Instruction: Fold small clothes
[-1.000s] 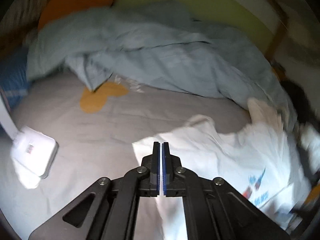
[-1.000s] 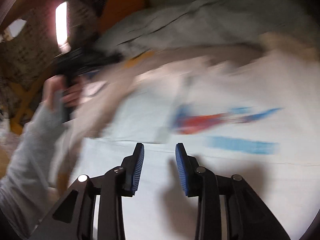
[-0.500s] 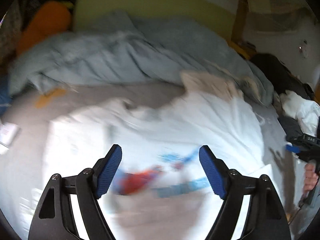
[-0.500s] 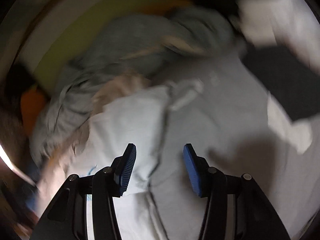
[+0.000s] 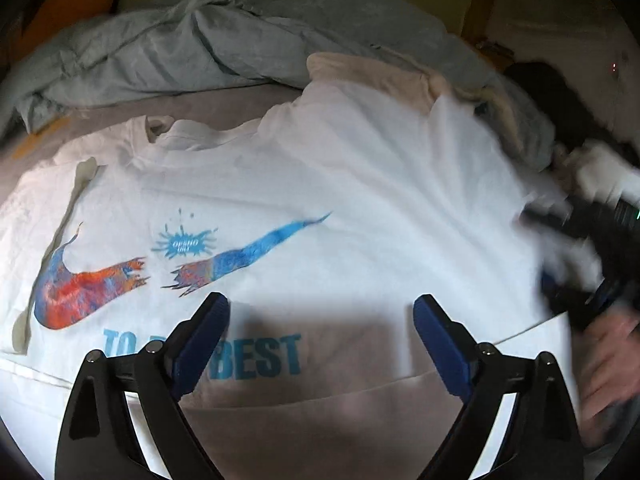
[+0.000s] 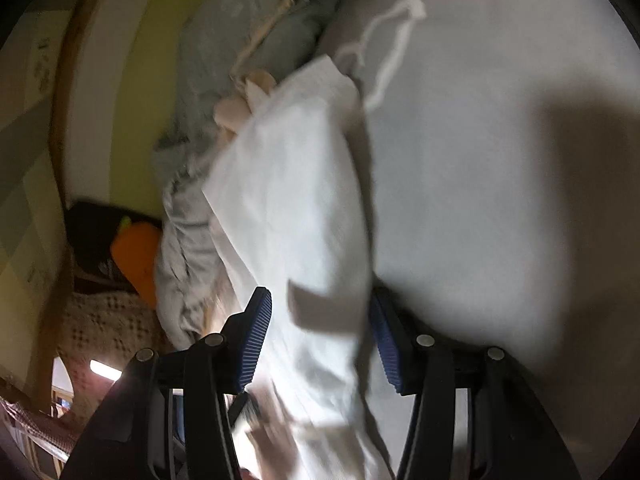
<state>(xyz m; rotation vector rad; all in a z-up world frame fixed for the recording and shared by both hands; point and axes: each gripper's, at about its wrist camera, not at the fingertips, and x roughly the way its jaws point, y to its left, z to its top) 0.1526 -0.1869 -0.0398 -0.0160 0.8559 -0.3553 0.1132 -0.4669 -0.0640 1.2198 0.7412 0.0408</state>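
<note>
My left gripper (image 5: 320, 340) hangs with its blue pads spread wide over the lower part of the white T-shirt (image 5: 320, 184), gripping nothing. The shirt lies print-up on the grey bed sheet (image 5: 224, 104), spread across most of the near side of the bed, with the red-and-blue swoosh print (image 5: 92, 284) toward its left and the blue letters (image 5: 260, 356) just under my pads. On my right gripper (image 6: 318, 344) the pads also stand apart, and a fold of the same white T-shirt (image 6: 288, 200) runs up between them; whether either pad touches the cloth I cannot tell through the blur. In the left view that gripper is only a dark smear at the shirt's right edge. Beyond the shirt's collar a cream garment (image 5: 372, 72) pokes out, and behind it the rumpled pale-blue duvet (image 5: 192, 48) heaps along the far edge, with an orange cushion (image 5: 76, 0) in the far left corner.
</note>
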